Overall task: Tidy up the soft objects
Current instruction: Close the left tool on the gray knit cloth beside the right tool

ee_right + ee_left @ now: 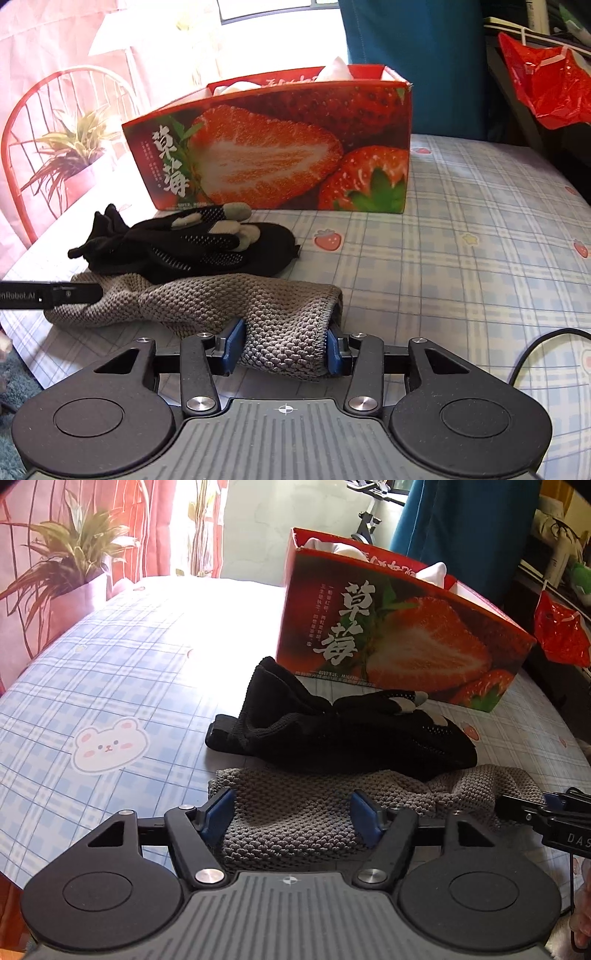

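A grey knitted cloth lies stretched across the near part of the table, which is covered in a blue checked sheet with bear and strawberry prints. Touching its far side, and partly on it, sits a heap of black gloves with pale fingertips, between the cloth and the strawberry box. That red box stands toward the far edge, open at the top, with white soft things showing above its rim. The right gripper has its blue pads pressed on one bunched end of the cloth. The left gripper stands over the other end with the cloth between its parted pads, which do not squeeze it. A potted plant stands beyond the far left corner, and a red plastic bag hangs off the right edge.
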